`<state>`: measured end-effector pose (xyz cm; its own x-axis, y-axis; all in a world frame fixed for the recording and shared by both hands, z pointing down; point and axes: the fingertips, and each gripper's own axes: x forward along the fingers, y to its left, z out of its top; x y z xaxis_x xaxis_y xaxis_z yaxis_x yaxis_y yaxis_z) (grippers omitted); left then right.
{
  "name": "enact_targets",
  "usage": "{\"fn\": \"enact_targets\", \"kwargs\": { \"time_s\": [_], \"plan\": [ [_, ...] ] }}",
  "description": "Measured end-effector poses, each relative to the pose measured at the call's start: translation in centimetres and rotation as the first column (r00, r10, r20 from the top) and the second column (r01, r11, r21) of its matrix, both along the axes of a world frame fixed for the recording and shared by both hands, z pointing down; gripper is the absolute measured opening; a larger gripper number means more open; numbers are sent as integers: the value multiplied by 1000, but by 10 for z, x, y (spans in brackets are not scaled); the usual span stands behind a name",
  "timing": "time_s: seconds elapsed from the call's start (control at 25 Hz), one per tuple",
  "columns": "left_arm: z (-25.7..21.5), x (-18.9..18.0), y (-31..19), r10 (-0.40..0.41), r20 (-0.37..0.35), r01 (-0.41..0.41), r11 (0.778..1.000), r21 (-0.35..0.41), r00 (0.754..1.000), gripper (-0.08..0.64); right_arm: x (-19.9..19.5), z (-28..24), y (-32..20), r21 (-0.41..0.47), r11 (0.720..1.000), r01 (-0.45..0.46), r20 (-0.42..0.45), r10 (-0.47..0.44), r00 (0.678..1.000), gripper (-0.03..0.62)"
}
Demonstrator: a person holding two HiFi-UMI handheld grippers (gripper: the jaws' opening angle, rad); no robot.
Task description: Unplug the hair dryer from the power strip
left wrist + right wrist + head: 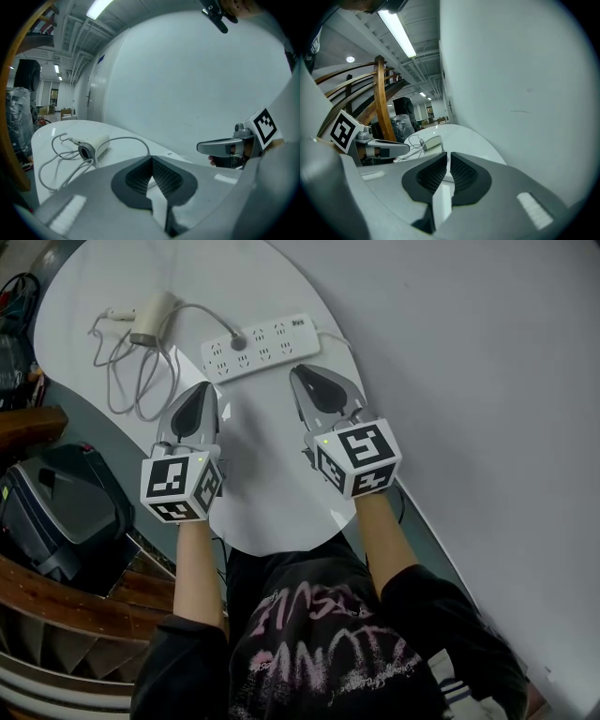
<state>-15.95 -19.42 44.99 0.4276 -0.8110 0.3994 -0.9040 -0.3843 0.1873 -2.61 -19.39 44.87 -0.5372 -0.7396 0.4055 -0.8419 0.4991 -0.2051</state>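
Hovering over the near part of the round white table [272,493], the left gripper [202,390] is pressing its jaws together on nothing, while the right gripper [305,371] is holding its jaws a slit apart (also empty). Beyond them, the white hair dryer [150,320] is lying left of the long white power strip [267,345], with its grey cord [202,310] plugged in.

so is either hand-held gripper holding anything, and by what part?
Nothing held. Left hand-held gripper shut, empty; right hand-held gripper slightly open, empty. Plug untouched.
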Motion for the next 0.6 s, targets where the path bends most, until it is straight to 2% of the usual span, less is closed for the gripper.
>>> {"fn": "enact_targets", "kwargs": {
  "time_s": [0.6],
  "plan": [
    [30,8,2,18,-28,-19,998,-56,999,0,-4,29,1,-50,999,7,-19,-8,1000,46]
  ]
}}
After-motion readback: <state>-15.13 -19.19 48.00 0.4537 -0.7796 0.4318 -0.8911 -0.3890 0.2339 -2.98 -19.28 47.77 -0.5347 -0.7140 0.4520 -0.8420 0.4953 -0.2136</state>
